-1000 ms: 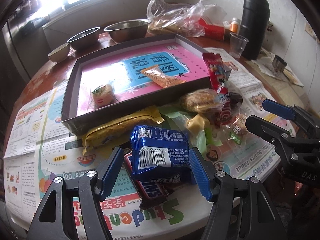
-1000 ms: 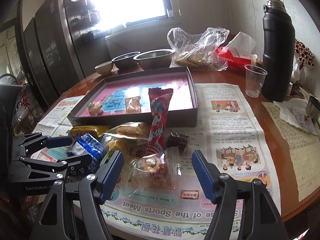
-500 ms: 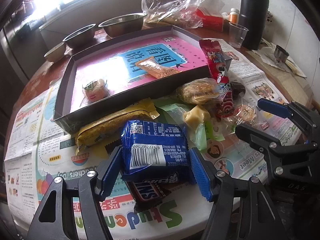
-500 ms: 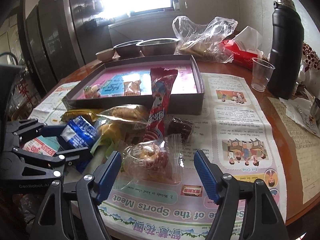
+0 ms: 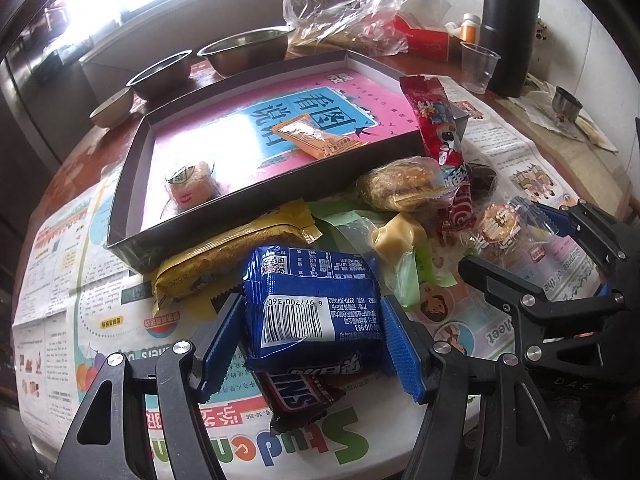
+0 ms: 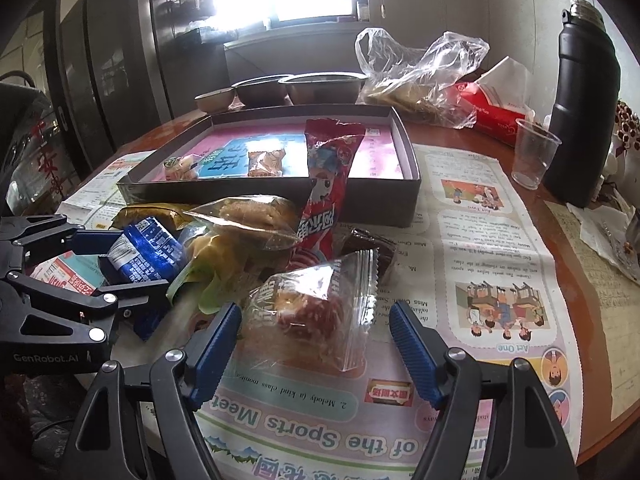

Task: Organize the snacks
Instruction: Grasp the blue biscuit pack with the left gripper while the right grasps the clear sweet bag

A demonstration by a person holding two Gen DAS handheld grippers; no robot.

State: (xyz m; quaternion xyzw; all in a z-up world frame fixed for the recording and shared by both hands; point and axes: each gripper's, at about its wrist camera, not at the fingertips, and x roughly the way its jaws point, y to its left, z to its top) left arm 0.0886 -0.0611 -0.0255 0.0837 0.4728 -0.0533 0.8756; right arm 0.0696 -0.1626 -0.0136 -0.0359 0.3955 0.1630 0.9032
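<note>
The left tongs (image 5: 316, 332) are clenched on a blue pack (image 5: 312, 300), barcode side up, which looks raised off a brown bar (image 5: 298, 396) lying beneath it; gripping the flat pack by its side edges probably keeps it level for carrying to the tray (image 5: 132, 200). The right tongs (image 6: 314, 344) are released, their fingers straddling a clear-wrapped pastry (image 6: 308, 312) without visibly touching it, likely lined up to take it. Beyond them lies a loose heap: a yellow pack (image 5: 224, 256), a red stick pack (image 6: 328, 184) leaning on the tray wall. Two snacks lie inside the tray. Newspaper (image 6: 492, 264) covers the tabletop.
</note>
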